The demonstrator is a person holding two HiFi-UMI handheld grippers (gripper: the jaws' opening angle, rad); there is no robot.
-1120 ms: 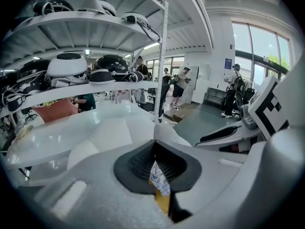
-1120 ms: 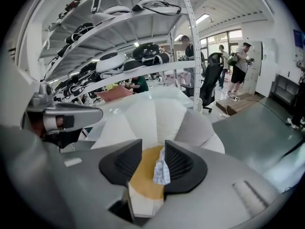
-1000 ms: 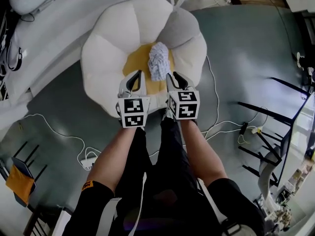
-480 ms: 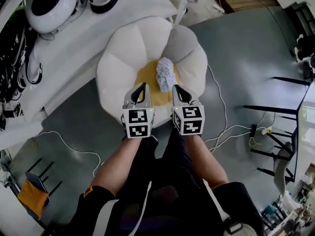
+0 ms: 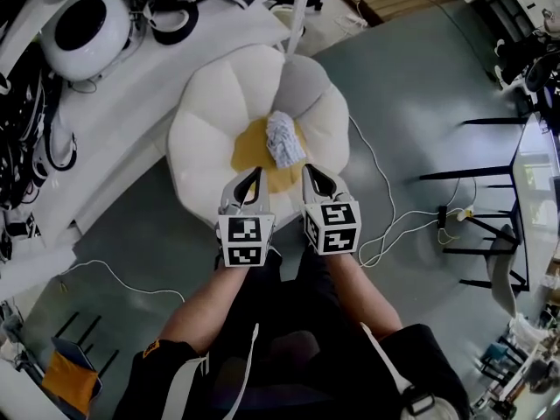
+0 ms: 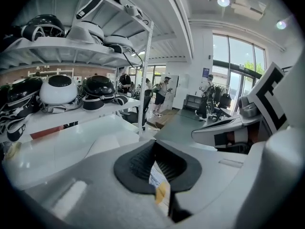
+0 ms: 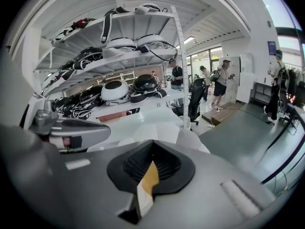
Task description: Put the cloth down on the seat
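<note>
The cloth, a crumpled white and pale blue bundle, lies on the yellow middle of the flower-shaped white seat. Nothing holds it. In the head view my left gripper and right gripper hover side by side over the seat's near edge, just short of the cloth. Both are shut with nothing between the jaws. In the left gripper view the left gripper shows its black pads meeting, and so does the right gripper in its own view.
White shelving with helmets and straps runs along the left of the seat. Cables trail over the grey floor to the right. Black chair legs stand further right. Several people stand far off by the windows.
The cloth stays on the seat's yellow middle. Both grippers have drawn back a little toward me, so their tips now sit nearer than the cloth. The head view has swung.
</note>
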